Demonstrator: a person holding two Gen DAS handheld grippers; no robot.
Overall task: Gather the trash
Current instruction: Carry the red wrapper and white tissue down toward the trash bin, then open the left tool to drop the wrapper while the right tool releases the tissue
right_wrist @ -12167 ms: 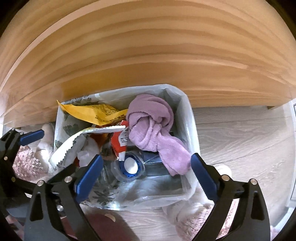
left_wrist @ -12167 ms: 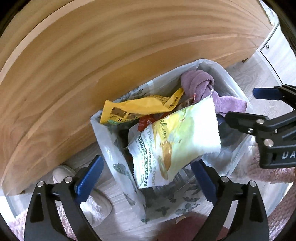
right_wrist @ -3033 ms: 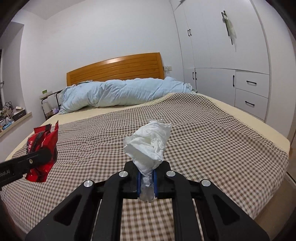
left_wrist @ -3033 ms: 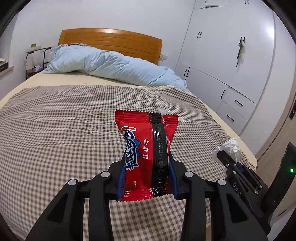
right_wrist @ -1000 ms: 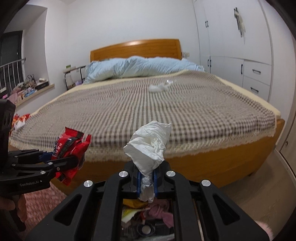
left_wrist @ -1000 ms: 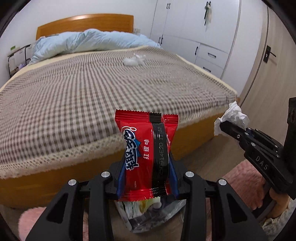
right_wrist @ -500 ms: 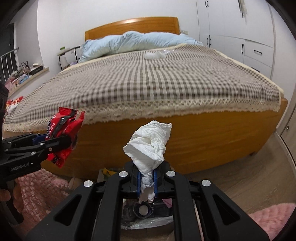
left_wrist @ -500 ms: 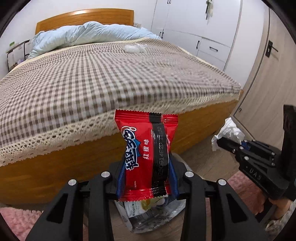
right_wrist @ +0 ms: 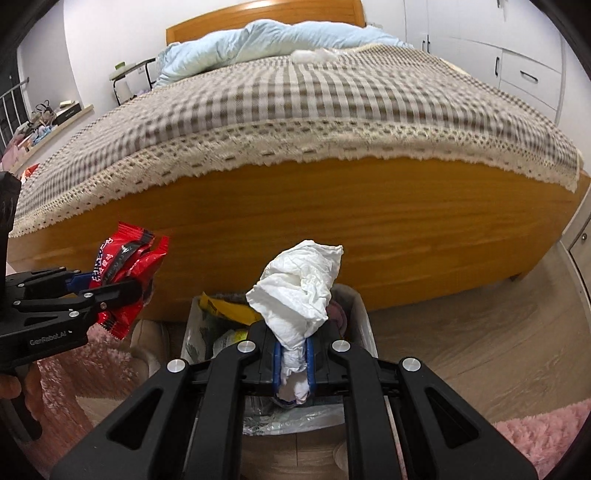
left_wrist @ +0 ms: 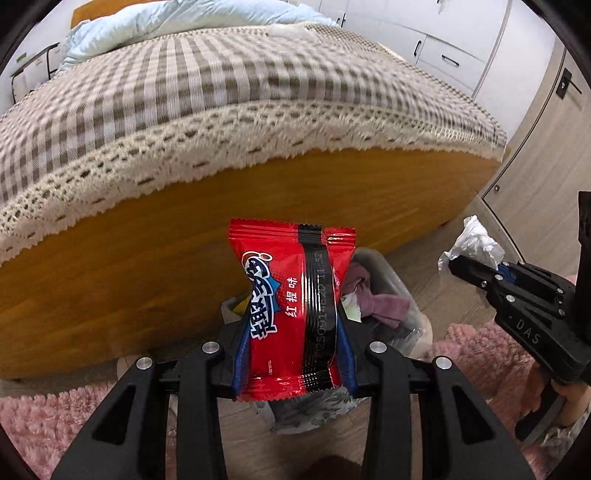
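The large wooden bed with the brown checked, lace-edged cover (right_wrist: 295, 110) fills the upper half of both views, and one white crumpled piece of litter (right_wrist: 314, 55) lies on the cover near the pale blue duvet (right_wrist: 277, 35), so by my judgement the collecting is not finished. At the foot of the bed, on the wooden floor between pink fluffy rugs (left_wrist: 476, 350), stands the small bin lined with a clear printed plastic bag (right_wrist: 364, 317); it already contains a yellow wrapper (right_wrist: 227, 308), a purple cloth (left_wrist: 376, 299) and other packets, so a good part of the trash seems to be collected. Two more pieces are in the grippers and are not yet dropped. The left gripper (left_wrist: 291, 354) points steeply down toward the bin, and its jaws are partly closed on the flat red snack packet with blue and white print (left_wrist: 291, 306), which stands upright between the blue pads, above the left part of the bin. The right gripper (right_wrist: 293, 369) also tilts down over the bin; its jaws are almost fully closed and pinch the lower end of the crumpled white tissue (right_wrist: 299, 291), which rises above the pads. The two grippers are side by side, a little apart. What is left, I think, is to release both pieces into the bin and then to fetch the white piece from the bed.
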